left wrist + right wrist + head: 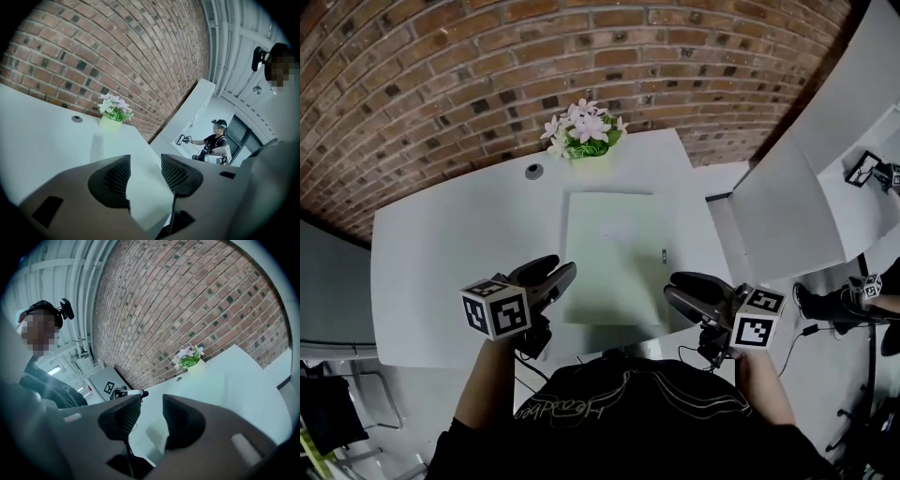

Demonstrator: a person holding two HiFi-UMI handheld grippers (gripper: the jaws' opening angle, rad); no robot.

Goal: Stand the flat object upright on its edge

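Left gripper [559,272], lower left of the head view: claw open, nothing between the pads. The tips are at the near-left corner of the flat object [609,258]; can't tell if they touch.

The flat object is a pale green sheet lying flat at centre frame on the white table [431,253]. Its far edge is near the flower pot [587,139] at top centre.

Right gripper [675,287], lower right: claw also open and empty, tips just beside the near-right corner.

Step in hand, as I read it: approach and grab, with the lift not started.

How to do it well:
- Come in low and level, and slide one jaw under the near edge at each corner.
- Close both claws before lifting, at matching positions so it doesn't twist.
- Pivot on the far edge and raise the near edge evenly.
- The sheet looks thin and may flex, so go slow.
- The far edge could skid toward the pot; hold slight downward pressure until it's vertical.
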